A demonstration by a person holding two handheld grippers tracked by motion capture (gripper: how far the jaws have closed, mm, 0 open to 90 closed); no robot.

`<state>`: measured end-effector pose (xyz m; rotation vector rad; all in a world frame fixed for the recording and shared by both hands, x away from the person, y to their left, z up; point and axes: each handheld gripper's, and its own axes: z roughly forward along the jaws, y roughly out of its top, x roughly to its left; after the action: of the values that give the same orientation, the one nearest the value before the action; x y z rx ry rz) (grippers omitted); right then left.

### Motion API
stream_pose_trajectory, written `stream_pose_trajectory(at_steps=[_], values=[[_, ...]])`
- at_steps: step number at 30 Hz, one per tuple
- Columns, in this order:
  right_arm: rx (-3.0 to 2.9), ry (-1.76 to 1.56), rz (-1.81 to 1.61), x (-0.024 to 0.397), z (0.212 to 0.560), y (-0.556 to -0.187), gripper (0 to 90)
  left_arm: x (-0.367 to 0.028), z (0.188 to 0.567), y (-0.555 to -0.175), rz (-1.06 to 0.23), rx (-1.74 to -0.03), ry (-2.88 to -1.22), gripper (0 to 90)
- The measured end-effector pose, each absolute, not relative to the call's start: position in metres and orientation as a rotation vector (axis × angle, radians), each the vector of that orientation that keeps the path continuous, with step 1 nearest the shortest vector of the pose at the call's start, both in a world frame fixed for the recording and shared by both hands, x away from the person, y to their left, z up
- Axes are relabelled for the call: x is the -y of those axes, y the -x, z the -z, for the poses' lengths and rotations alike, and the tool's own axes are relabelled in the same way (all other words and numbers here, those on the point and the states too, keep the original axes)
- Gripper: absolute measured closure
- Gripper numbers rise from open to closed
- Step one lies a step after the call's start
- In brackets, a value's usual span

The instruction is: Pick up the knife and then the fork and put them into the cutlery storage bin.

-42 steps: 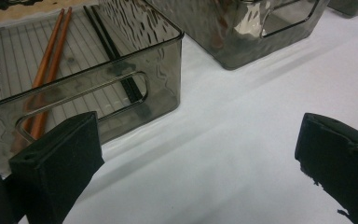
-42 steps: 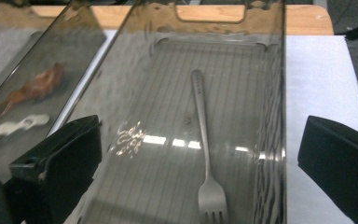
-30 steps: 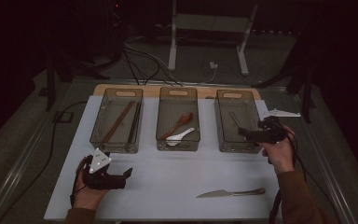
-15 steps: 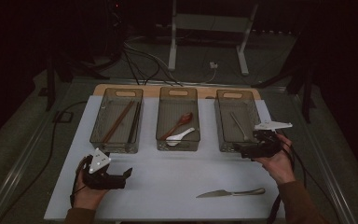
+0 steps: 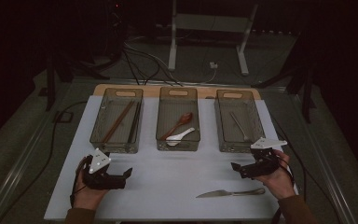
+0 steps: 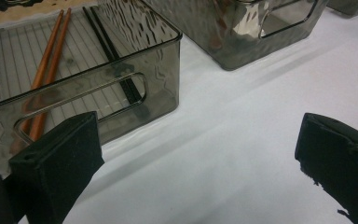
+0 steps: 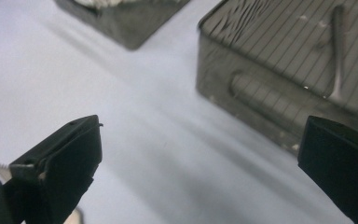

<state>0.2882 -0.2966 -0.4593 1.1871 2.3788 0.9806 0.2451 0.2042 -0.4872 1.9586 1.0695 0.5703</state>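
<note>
Lying flat on white table (image 5: 177, 186), near edge: knife (image 5: 230, 192), untouched, just beside and nearer person than right gripper (image 5: 241, 169). Right gripper jaws wide, empty, in front of right bin (image 5: 238, 122) holding fork (image 5: 239, 126). Left gripper (image 5: 121, 177) jaws wide, empty, near left bin (image 6: 93, 93) with chopsticks (image 6: 46, 70). Middle bin (image 5: 178, 119): two spoons (image 5: 179, 130).

Dim room, lit white table (image 5: 177, 186); right gripper view blurred, soft shadows

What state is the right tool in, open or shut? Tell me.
Open. In the right gripper view, the right tool has its two black jaws set wide apart with bare white table between them, holding nothing.
</note>
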Motion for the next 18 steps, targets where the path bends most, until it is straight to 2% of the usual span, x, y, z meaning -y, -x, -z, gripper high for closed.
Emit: stream_pose_trajectory(at_steps=[18], values=[[-2.535,-1.124,-0.883,0.296,0.498,-0.257,0.0,-0.203,0.487,-0.245,-0.571,-1.067,-1.961,1.7]])
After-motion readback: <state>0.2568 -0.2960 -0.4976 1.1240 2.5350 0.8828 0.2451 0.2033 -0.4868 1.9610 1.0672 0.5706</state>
